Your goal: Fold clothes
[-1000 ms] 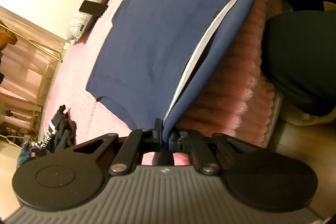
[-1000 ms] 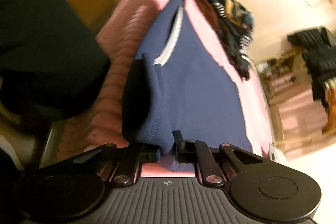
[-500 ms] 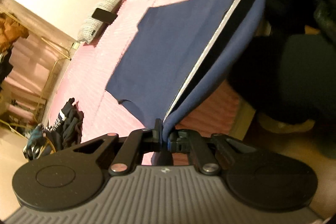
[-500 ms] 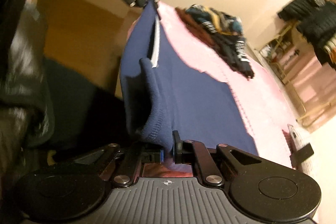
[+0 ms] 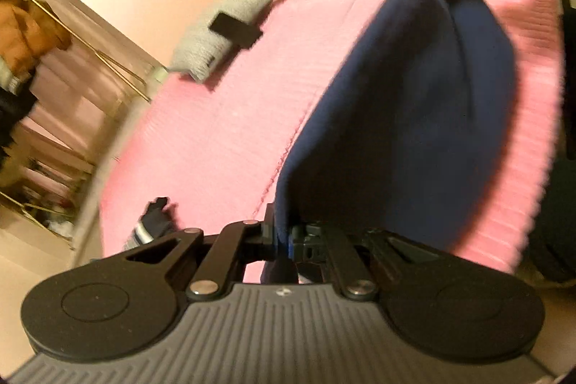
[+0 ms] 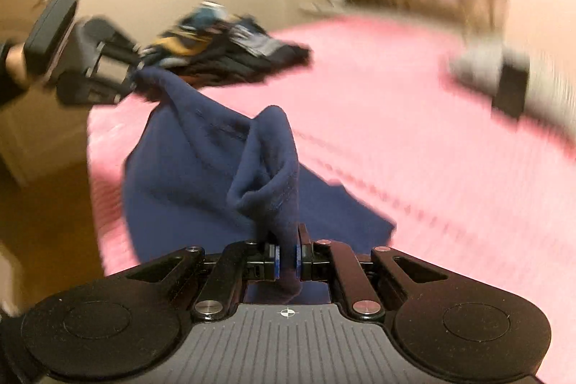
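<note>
Pink bedspread (image 6: pixel 414 168) bears clothes pile (image 6: pixel 223 49), grey pillow (image 5: pixel 219 31).

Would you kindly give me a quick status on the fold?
Left gripper and right gripper both shut on navy garment. Garment partly lifted above pink bed. Clothes pile lies beyond, apart.

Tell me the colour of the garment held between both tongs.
Plain navy blue garment, no pattern visible now; it shows best in the right wrist view, over the pink bedspread.

Left wrist view: low, close behind its own fingers, facing along the pink bed (image 5: pixel 223 117). Right wrist view: likewise close, facing across it. Shared: navy garment (image 5: pixel 424 117) (image 6: pixel 201 168), grey pillow (image 5: pixel 216 35) (image 6: pixel 482 67).
</note>
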`<state>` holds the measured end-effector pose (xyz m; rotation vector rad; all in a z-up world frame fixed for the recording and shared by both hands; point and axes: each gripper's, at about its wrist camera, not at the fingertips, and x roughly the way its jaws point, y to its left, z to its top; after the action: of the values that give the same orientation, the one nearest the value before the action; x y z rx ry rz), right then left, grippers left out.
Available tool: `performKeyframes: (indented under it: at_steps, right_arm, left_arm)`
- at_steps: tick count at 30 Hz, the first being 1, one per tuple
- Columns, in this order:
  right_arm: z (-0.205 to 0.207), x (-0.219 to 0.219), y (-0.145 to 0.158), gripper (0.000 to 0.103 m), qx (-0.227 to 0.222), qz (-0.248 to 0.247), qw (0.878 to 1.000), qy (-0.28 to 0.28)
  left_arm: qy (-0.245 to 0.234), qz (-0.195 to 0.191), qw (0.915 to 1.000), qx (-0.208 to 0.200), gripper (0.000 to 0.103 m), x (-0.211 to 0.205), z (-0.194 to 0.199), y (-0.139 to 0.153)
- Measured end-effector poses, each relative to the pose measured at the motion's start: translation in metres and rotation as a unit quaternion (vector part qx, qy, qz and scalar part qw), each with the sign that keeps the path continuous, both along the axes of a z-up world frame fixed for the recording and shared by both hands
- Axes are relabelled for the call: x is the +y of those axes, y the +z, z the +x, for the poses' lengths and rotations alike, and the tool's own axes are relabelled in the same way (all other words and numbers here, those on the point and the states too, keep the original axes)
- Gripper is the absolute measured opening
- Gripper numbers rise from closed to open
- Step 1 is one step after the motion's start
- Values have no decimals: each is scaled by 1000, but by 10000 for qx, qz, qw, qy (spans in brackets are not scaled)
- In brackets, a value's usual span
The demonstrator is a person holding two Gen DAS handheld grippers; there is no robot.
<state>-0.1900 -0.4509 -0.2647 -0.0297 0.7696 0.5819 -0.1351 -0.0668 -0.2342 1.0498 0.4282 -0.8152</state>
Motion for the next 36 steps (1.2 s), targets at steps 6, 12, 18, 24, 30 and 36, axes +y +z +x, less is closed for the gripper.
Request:
performKeyframes:
  at_steps: [6, 12, 18, 24, 30, 36]
  right_arm:
    - [73, -34, -63, 5, 880, 1012, 9903, -368]
    - [77, -64, -64, 5, 1036, 1694, 9778, -668]
    - [56, -69, -60, 30, 939, 2089, 9668, -1131]
    - [59, -66, -59, 37, 916, 2310, 9589, -1368]
    - [64, -65, -60, 33, 887, 2283, 9550, -1675]
    - [62, -64, -62, 10, 858, 2067, 9587, -1754]
  left_arm:
    - [222, 440, 9948, 895, 4, -41, 89, -80]
    - [475, 91, 9912, 1235, 16, -31, 116, -95]
    - [1563, -790, 9778, 1154, 27, 8, 141, -68]
    - [2187, -1702, 9372, 2116, 36, 33, 151, -69]
    - [2400, -2208, 9052, 2724, 35, 28, 171, -89]
    - [2345, -2308, 8943, 3033, 6, 14, 185, -103]
